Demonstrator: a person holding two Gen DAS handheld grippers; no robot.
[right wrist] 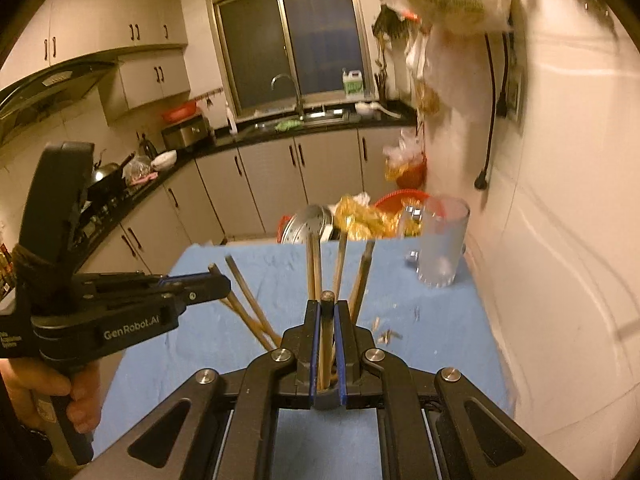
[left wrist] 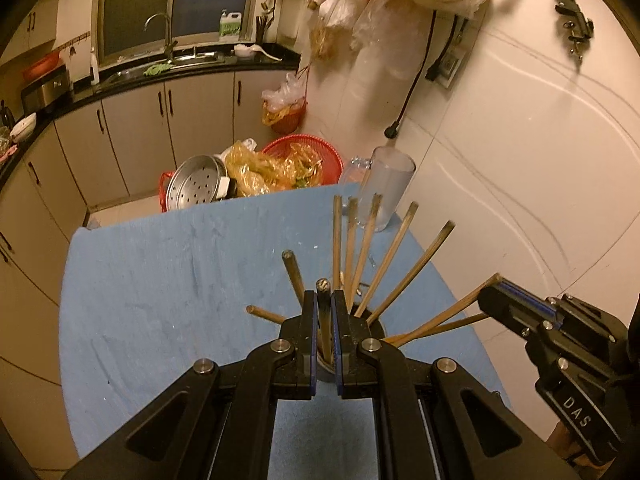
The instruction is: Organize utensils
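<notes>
Several wooden chopsticks stand fanned out in a dark holder on the blue table. My left gripper is shut on one chopstick standing in the holder. My right gripper is shut on another chopstick in the same holder. In the left wrist view the right gripper grips a chopstick that leans right. In the right wrist view the left gripper grips a chopstick that leans left. A frosted plastic cup stands at the table's far right, also seen in the right wrist view.
Beyond the table's far edge are a metal steamer pot, yellow bags and a red basket. The white wall runs close along the table's right side. Small scraps lie on the cloth near the holder.
</notes>
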